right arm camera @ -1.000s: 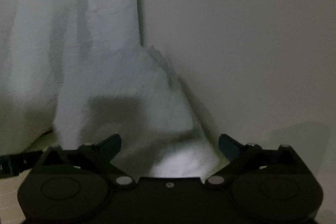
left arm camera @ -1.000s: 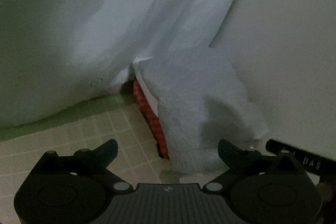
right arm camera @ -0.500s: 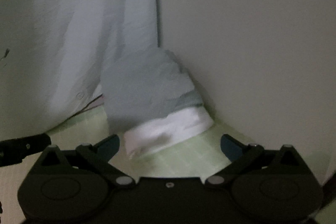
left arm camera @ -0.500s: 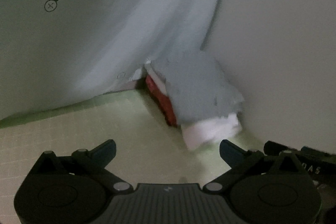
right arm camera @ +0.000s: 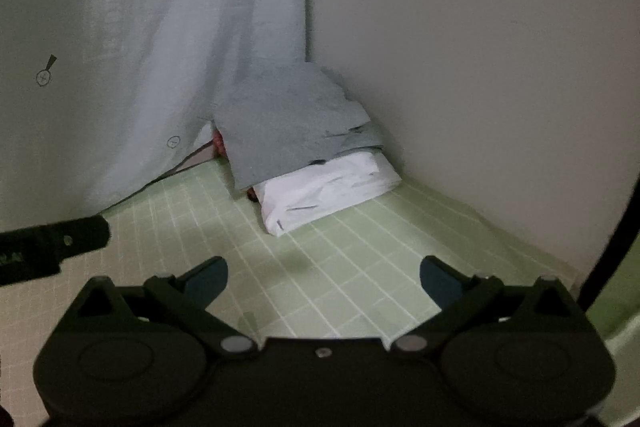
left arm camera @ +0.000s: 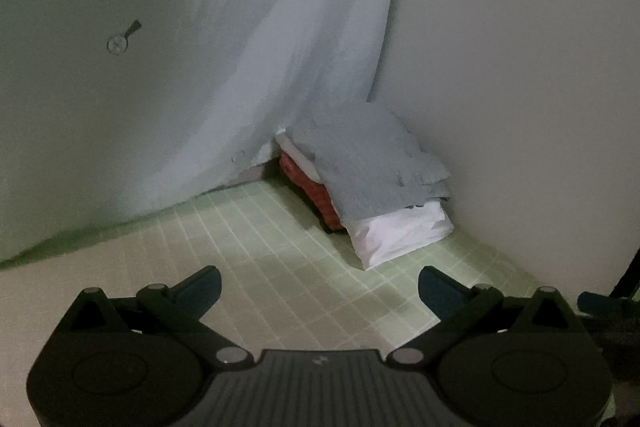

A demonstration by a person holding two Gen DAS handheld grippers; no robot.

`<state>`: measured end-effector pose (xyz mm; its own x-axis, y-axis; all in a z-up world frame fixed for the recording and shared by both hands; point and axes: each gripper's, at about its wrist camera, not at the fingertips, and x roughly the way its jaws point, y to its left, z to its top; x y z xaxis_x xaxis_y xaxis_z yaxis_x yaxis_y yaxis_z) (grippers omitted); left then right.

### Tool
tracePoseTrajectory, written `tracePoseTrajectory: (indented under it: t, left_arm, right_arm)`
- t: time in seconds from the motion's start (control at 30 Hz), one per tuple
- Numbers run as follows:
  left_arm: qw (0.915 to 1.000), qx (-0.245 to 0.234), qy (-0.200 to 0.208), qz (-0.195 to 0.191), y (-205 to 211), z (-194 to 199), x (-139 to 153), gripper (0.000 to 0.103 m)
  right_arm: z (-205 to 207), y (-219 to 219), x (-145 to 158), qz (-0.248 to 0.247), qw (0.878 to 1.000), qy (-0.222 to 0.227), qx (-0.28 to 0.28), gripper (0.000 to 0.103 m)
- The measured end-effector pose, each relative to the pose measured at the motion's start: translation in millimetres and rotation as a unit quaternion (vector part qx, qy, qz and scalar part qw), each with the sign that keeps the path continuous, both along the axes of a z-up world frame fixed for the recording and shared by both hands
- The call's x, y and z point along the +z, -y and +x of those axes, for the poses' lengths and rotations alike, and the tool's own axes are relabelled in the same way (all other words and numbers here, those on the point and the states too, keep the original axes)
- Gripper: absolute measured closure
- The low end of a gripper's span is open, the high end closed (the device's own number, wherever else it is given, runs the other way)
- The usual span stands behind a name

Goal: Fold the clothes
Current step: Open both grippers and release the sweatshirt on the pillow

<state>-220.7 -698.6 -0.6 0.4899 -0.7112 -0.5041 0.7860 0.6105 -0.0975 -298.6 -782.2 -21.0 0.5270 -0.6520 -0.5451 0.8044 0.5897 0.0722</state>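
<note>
A stack of folded clothes sits in the far corner on the green grid mat (left arm camera: 256, 251). A grey folded garment (left arm camera: 368, 163) lies on top, over a white one (left arm camera: 400, 231) and a red one (left arm camera: 308, 183). In the right wrist view the grey garment (right arm camera: 288, 123) covers the white one (right arm camera: 324, 195). My left gripper (left arm camera: 319, 287) is open and empty, well short of the stack. My right gripper (right arm camera: 324, 277) is open and empty, also short of the stack.
A pale blue sheet with carrot prints (left arm camera: 240, 39) hangs behind the stack on the left. A plain wall (left arm camera: 520, 67) closes the right side. The left gripper's body (right arm camera: 48, 247) shows at the left edge of the right wrist view.
Both grippers have drawn back from the stack, which was right at the fingers a second ago. The green mat now shows between them and the clothes.
</note>
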Motion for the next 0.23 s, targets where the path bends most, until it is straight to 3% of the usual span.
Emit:
tracePoseTrajectory:
  t: [0.23]
  left_arm:
    - [0.9999,-0.015,0.008,0.002,-8.3,-8.3,2.5,0.0]
  right_arm:
    - [-9.0,-10.1,0.1,0.001,1.0,0.002,-0.02,0.0]
